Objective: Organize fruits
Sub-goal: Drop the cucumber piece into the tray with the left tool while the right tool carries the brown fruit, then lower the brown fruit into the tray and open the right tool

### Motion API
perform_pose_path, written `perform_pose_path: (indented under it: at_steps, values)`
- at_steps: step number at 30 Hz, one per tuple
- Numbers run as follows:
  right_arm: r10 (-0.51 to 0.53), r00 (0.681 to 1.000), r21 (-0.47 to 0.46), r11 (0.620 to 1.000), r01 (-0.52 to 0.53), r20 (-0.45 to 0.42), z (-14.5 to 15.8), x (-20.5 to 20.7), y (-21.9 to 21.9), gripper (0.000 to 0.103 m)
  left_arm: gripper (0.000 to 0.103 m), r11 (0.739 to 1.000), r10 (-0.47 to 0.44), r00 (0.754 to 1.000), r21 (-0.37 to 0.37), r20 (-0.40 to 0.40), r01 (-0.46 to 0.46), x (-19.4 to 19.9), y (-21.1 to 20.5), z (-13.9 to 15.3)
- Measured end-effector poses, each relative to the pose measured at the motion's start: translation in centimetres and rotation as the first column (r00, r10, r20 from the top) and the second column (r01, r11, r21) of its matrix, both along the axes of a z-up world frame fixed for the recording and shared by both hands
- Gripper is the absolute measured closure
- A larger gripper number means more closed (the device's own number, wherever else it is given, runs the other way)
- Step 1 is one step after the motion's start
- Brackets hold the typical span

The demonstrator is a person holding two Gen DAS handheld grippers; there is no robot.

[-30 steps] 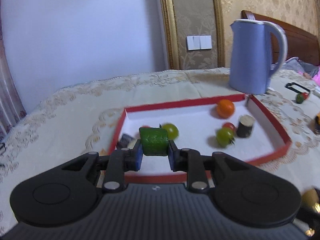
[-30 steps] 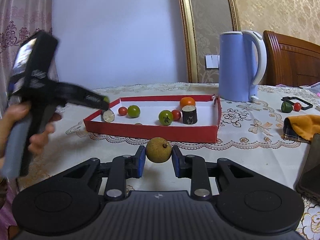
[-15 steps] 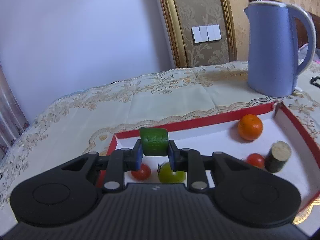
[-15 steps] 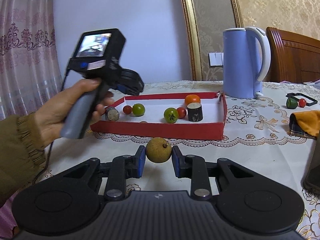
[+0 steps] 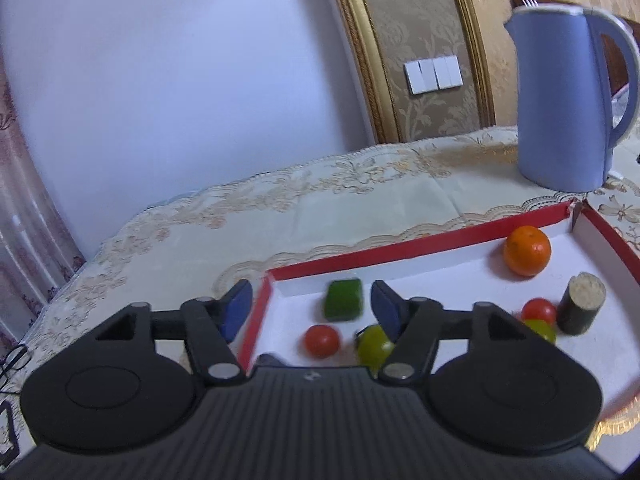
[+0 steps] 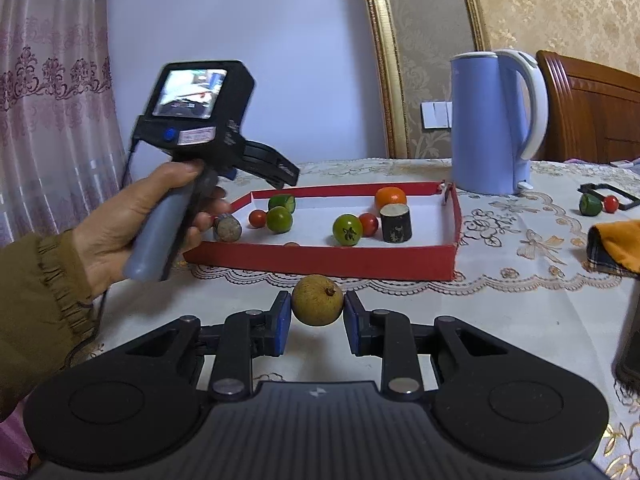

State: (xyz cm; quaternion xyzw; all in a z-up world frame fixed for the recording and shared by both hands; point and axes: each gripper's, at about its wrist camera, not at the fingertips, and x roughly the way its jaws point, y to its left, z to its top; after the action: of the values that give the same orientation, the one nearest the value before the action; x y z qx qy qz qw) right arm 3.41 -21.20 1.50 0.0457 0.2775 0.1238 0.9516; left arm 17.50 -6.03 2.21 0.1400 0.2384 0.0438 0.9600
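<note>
Between spread left gripper, green fruit in tray, untouched

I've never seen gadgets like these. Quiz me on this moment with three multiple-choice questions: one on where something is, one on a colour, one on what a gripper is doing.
1. Where does the green chunk lie?
A. inside the red tray
B. on the tablecloth
C. beside the kettle

2. What colour is the kettle?
A. white
B. blue
C. red

3. What is the right gripper doing?
A. hanging open and empty
B. closed on a brown round fruit
C. closed on a tomato

Answers:
1 A, it sits on the tray's white floor near the far left corner, with the left gripper spread open around it.
2 B, its body is pale blue.
3 B, both pads press the brown fruit's sides, in front of the tray.
</note>
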Motion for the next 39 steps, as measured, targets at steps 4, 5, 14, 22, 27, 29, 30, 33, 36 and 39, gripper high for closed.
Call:
perform_pose_path:
  at_steps: [4, 5, 14, 22, 27, 29, 30, 33, 36, 39]
  values:
    - [0.02, 1.0, -0.039, 0.999, -0.02, 0.019, 0.9, 1.1, 0.7, 0.076, 0.014, 0.999, 0.034, 0.998, -0.013, 0.048, -0.033, -3.8, 2.4, 0.3]
    - [0.026, 0.999, -0.056, 0.998, -0.025, 0.027, 1.2, 1.7, 0.9, 0.076, 0.012, 0.999, 0.05, 0.997, -0.021, 0.062, -0.048, -4.7, 3.0, 0.2]
    - [0.022, 0.999, -0.053, 0.998, -0.02, 0.024, 2.4, 9.0, 1.8, 0.076, 0.005, 0.989, 0.057, 0.998, -0.139, 0.019, -0.054, -9.8, 6.9, -1.8]
    - [-0.044, 0.999, -0.066, 0.997, 0.043, -0.017, 1.6, 14.5, 2.7, 0.076, 0.004, 0.983, 0.063, 0.997, -0.172, -0.033, -0.067, -10.2, 8.1, -3.7]
    - [-0.078, 0.996, -0.088, 0.993, 0.075, -0.034, 1.0, 17.5, 3.3, 0.075, 0.004, 0.982, 0.063, 0.997, -0.177, -0.051, -0.071, -10.0, 8.4, -4.5]
    - [-0.093, 0.995, -0.1, 0.991, 0.089, -0.043, 0.7, 18.7, 3.2, 0.075, 0.004, 0.982, 0.064, 0.996, -0.175, -0.057, -0.073, -9.8, 8.5, -4.6]
    - [-0.103, 0.994, -0.106, 0.989, 0.098, -0.047, 0.5, 19.2, 3.1, 0.076, 0.004, 0.982, 0.064, 0.996, -0.176, -0.06, -0.073, -9.8, 8.5, -4.7]
    - [-0.13, 0.989, -0.121, 0.985, 0.122, -0.065, -0.1, 20.6, 3.0, 0.075, 0.004, 0.98, 0.058, 0.997, -0.185, -0.058, -0.068, -9.7, 8.6, -4.7]
    - [-0.148, 0.985, -0.138, 0.981, 0.136, -0.083, -0.8, 21.5, 2.9, 0.075, 0.004, 0.981, 0.056, 0.996, -0.182, -0.063, -0.067, -9.6, 8.6, -4.9]
    - [-0.16, 0.982, -0.158, 0.977, 0.143, -0.099, -1.5, 22.1, 3.0, 0.075, 0.004, 0.981, 0.058, 0.996, -0.182, -0.062, -0.069, -9.6, 8.7, -4.9]
